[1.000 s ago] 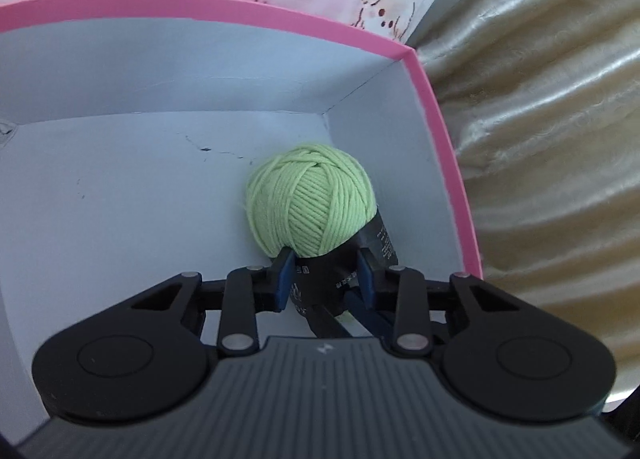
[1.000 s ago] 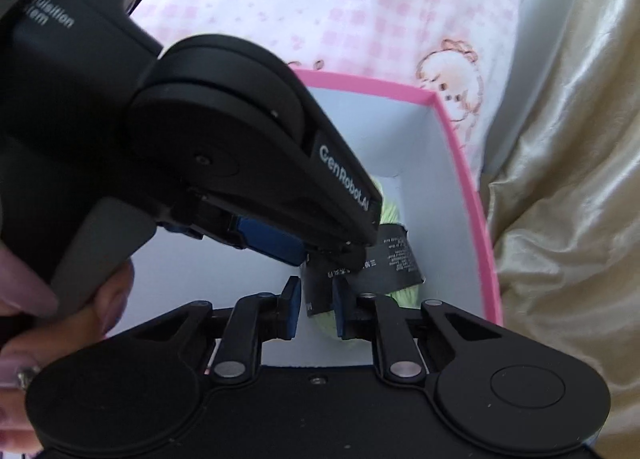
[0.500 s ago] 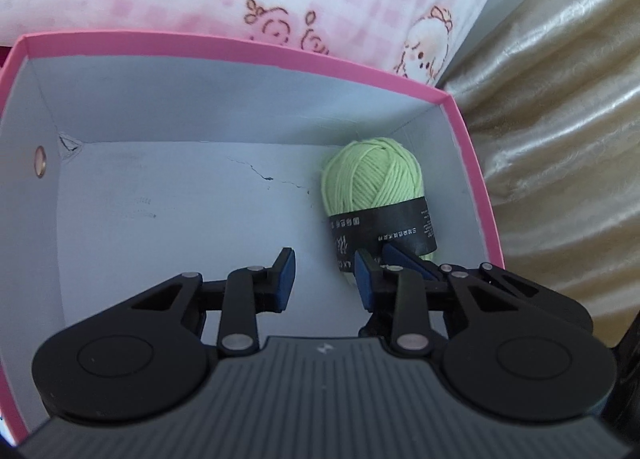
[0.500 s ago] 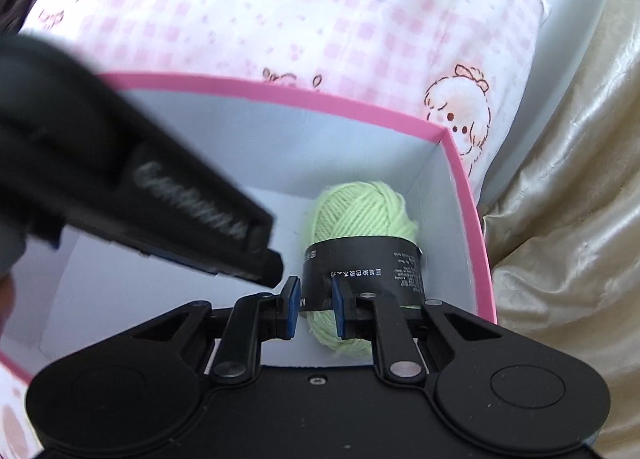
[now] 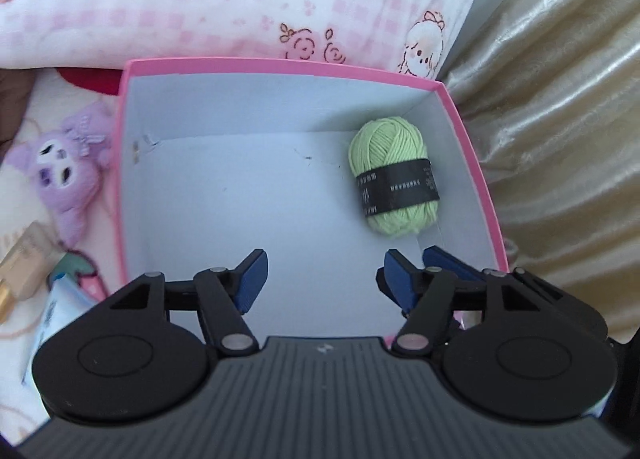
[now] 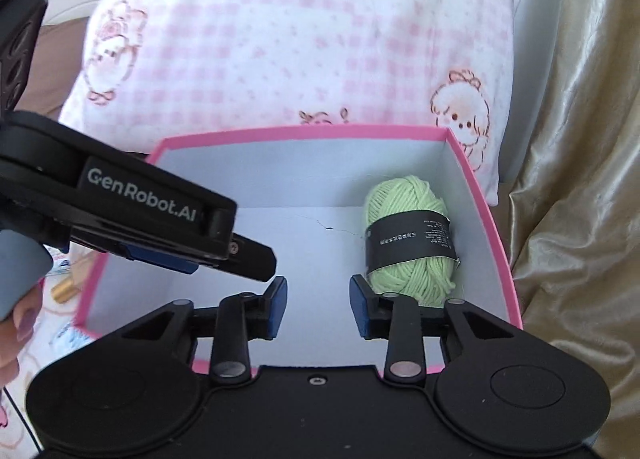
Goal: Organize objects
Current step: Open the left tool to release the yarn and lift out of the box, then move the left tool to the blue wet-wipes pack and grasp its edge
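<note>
Green yarn ball (image 5: 394, 178), banded with a black paper label (image 5: 400, 187), lies on its side on the white floor of the pink-rimmed box (image 5: 280, 66), close to the far right corner and just beside the right wall. Nothing grips it. Left claw (image 5: 322, 273) hangs over the near part of the box with its blue-padded jaws spread wide and nothing between them. Right claw (image 6: 318, 305) is likewise spread and holds nothing; its right pad sits just in front of the yarn, though whether they touch is hard to judge from this angle. Behind the box a pink checked pillow (image 6: 304, 39) rests against it. Left of the box lies a purple plush toy (image 5: 64, 171), with what may be a gold-capped tube (image 5: 20, 275) nearer the camera. Gold satin fabric (image 5: 568, 119) runs along the right side.
</note>
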Motion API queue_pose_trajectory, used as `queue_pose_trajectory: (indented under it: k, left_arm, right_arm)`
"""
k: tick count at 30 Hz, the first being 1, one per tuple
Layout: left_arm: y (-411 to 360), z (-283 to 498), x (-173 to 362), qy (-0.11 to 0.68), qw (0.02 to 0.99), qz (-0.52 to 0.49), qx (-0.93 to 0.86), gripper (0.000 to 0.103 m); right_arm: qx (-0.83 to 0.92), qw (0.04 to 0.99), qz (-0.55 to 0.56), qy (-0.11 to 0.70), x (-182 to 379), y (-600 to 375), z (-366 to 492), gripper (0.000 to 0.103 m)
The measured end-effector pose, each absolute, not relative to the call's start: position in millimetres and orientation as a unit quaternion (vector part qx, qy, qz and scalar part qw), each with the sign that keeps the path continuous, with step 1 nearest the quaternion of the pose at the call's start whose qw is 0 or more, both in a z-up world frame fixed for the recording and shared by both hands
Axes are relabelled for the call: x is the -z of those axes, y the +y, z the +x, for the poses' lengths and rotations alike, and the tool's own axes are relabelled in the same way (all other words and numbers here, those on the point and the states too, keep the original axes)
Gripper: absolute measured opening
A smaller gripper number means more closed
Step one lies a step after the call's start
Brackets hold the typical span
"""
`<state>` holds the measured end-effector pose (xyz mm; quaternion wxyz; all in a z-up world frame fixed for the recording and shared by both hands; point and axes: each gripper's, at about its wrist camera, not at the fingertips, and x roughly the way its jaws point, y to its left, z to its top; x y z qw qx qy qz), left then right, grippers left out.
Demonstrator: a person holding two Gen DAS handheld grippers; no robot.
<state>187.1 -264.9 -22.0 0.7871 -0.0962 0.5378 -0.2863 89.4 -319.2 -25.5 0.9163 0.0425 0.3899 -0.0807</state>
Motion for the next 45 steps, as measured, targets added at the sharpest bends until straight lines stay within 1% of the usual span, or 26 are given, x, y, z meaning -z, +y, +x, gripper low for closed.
queue_pose_trajectory:
  k: [4, 8, 10, 13, 16, 21, 28, 30, 34, 35, 36, 40, 43, 45]
  left_arm:
    - [-235, 162, -5, 0.532, 0.771, -0.129, 0.324, 0.071]
    - [-207, 137, -31, 0.524, 0.786, -0.11, 0.309, 0.072]
    - [-192, 127, -41, 0.519, 0.792, -0.104, 0.305, 0.074]
    - [-166, 117, -49, 0.526, 0.787, -0.111, 0.301, 0.075]
    - [-135, 108, -54, 0.53, 0.783, -0.134, 0.297, 0.075]
    - [-96, 93, -58, 0.514, 0.807, -0.129, 0.262, 0.078]
    - [-64, 82, -37, 0.518, 0.812, -0.14, 0.229, 0.08]
    - [-60, 83, -27, 0.521, 0.815, -0.135, 0.213, 0.083]
    - [-48, 89, 0, 0.535, 0.812, -0.149, 0.181, 0.086]
    - [-45, 91, 7, 0.538, 0.811, -0.153, 0.171, 0.086]
    - [-42, 93, 15, 0.54, 0.811, -0.157, 0.163, 0.086]
    - [-29, 96, 42, 0.525, 0.823, -0.181, 0.124, 0.083]
    - [-23, 102, 64, 0.533, 0.81, -0.211, 0.122, 0.082]
    - [-19, 104, 77, 0.534, 0.805, -0.23, 0.119, 0.079]
  right_arm:
    - [0.052, 0.919, 0.039, 0.389, 7, -297, 62, 0.043]
    - [0.026, 0.921, 0.017, 0.388, -10, -271, 42, 0.044]
    - [0.014, 0.924, 0.011, 0.382, -22, -259, 33, 0.046]
    - [-0.006, 0.926, 0.009, 0.377, -38, -245, 26, 0.051]
    - [-0.033, 0.924, 0.004, 0.38, -50, -225, 23, 0.052]
    - [-0.074, 0.92, -0.025, 0.383, -60, -194, 26, 0.056]
    - [-0.136, 0.9, -0.095, 0.404, -51, -153, 34, 0.059]
    - [-0.148, 0.895, -0.12, 0.403, -44, -142, 37, 0.067]
    - [-0.164, 0.884, -0.152, 0.411, -18, -124, 54, 0.077]
    - [-0.164, 0.883, -0.159, 0.41, -12, -120, 59, 0.084]
    - [-0.165, 0.883, -0.166, 0.407, -4, -117, 64, 0.087]
    - [-0.192, 0.863, -0.207, 0.418, 25, -104, 80, 0.087]
    - [-0.216, 0.844, -0.25, 0.422, 44, -90, 83, 0.087]
    - [-0.218, 0.836, -0.254, 0.435, 57, -86, 91, 0.087]
